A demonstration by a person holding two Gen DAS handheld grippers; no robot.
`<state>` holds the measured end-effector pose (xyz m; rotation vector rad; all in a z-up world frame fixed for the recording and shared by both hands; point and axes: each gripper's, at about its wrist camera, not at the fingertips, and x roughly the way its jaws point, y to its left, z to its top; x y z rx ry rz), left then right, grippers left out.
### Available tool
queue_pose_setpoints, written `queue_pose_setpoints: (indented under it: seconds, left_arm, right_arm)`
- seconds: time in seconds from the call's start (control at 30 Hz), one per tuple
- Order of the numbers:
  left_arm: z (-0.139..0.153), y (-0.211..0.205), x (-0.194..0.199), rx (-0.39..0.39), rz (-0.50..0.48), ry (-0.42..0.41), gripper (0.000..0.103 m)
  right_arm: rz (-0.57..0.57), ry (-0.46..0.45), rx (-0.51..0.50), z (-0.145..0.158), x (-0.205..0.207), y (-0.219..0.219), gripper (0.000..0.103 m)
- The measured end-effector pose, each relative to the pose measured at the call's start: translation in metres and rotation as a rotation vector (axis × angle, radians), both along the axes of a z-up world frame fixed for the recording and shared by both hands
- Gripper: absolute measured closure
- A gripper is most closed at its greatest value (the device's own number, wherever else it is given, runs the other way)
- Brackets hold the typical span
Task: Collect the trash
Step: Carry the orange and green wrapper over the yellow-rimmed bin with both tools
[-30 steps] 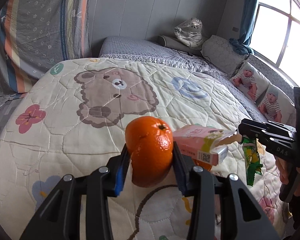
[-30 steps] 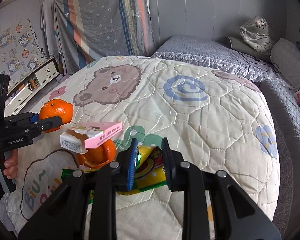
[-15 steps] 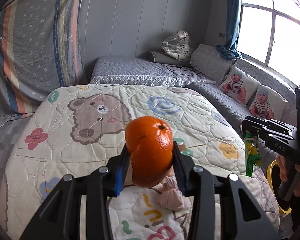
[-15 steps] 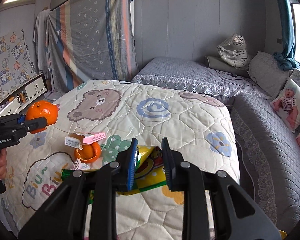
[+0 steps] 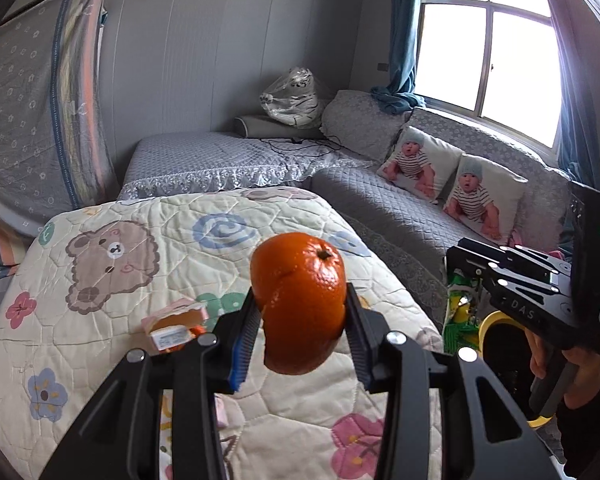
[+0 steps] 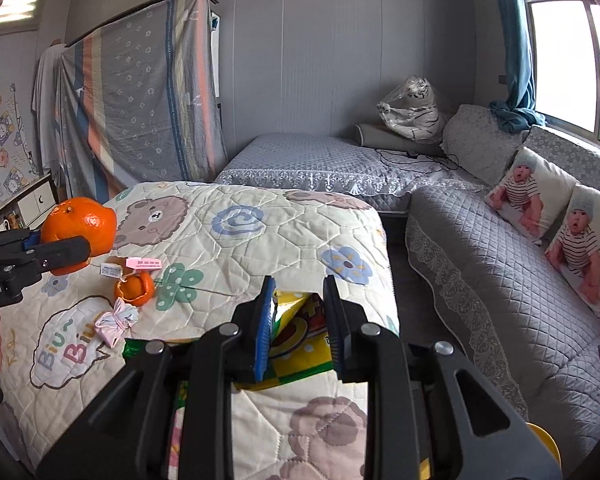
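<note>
My left gripper (image 5: 302, 296) is shut on an orange (image 5: 296, 280) with a split peel, held up over the cartoon quilt (image 5: 140, 264). The right wrist view shows that orange (image 6: 82, 224) at the far left. A yellow and green snack wrapper (image 6: 296, 344) sits between the pads of my right gripper (image 6: 299, 283), which is shut on it; the wrapper (image 5: 458, 308) hangs below the fingers. On the quilt lie a pink carton (image 6: 142, 263), an orange peel half (image 6: 136, 288) under it, and a crumpled pink and white wrapper (image 6: 116, 320).
A yellow bin rim (image 5: 496, 320) shows low on the right beside the quilt's edge. A grey sofa (image 6: 480, 264) with two baby-print cushions (image 6: 532, 192) runs along the right under the window. A grey bed (image 6: 320, 160) lies behind the quilt.
Both grippers have risen and drawn back from the quilt, swinging right, so the sofa, window and yellow bin rim come into view. Each keeps its hold; the carton and peel stay behind.
</note>
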<state>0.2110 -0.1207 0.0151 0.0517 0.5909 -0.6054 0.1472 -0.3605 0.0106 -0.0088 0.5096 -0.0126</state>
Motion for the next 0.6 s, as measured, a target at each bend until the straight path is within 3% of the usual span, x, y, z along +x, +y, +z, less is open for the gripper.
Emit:
queue_pose_setpoints:
  seconds: [0.6]
  left_arm:
    - [0.005,-0.110,-0.064,0.027,-0.211,-0.019,0.065]
  right_arm:
    - [-0.275,-0.018,-0.030,-0.015,-0.096,-0.090,0.080]
